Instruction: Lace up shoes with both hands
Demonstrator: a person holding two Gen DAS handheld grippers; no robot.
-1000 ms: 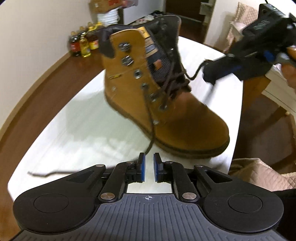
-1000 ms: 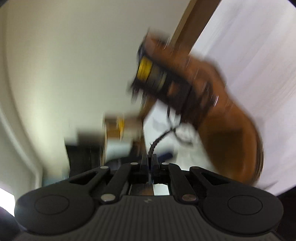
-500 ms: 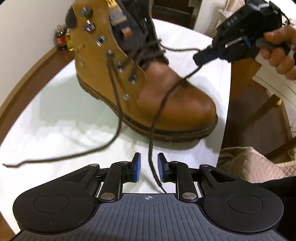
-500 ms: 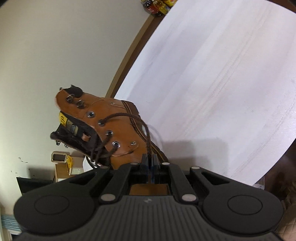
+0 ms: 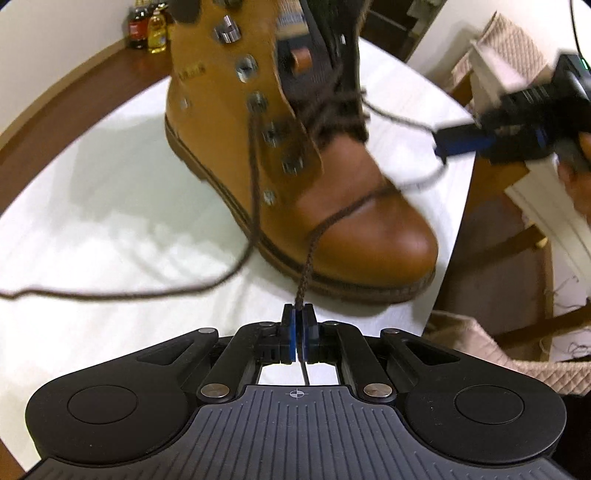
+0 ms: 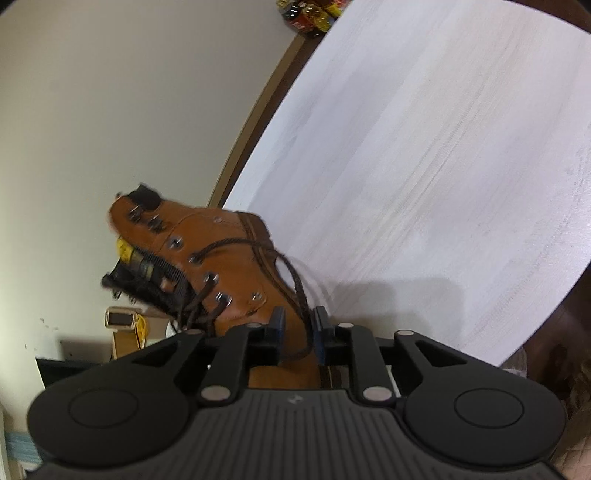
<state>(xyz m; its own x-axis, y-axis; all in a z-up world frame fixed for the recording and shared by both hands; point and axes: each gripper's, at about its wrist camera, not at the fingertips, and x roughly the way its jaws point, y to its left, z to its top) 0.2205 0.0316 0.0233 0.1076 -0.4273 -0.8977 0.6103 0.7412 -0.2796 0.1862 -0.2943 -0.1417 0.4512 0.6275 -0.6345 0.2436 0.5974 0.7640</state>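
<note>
A tan leather boot (image 5: 332, 206) stands on the white table (image 5: 92, 221), toe towards my left gripper. One end of its dark brown lace (image 5: 314, 240) runs over the toe and down into my left gripper (image 5: 297, 310). The jaws are closing and their blue pads pinch the lace. The other lace end (image 5: 110, 293) trails loose across the table to the left. In the right wrist view my right gripper (image 6: 298, 317) is opening beside the boot (image 6: 229, 251). The lace (image 6: 301, 291) hangs slack between its fingers, untouched by the pads. The right gripper (image 5: 443, 146) also shows at the boot's right.
Bottles (image 5: 147, 29) stand on the wooden floor by the far wall. A person's hand (image 5: 576, 177) holds the right gripper. A quilted cushion (image 5: 480, 350) and a wooden chair frame (image 5: 517, 240) sit beyond the table's right edge. The white tabletop (image 6: 424, 166) stretches behind the boot.
My left jaws, wide half a second ago with the lace between them, have closed on it, and the gripper has sunk. My right jaws have parted and let the lace go slack.
</note>
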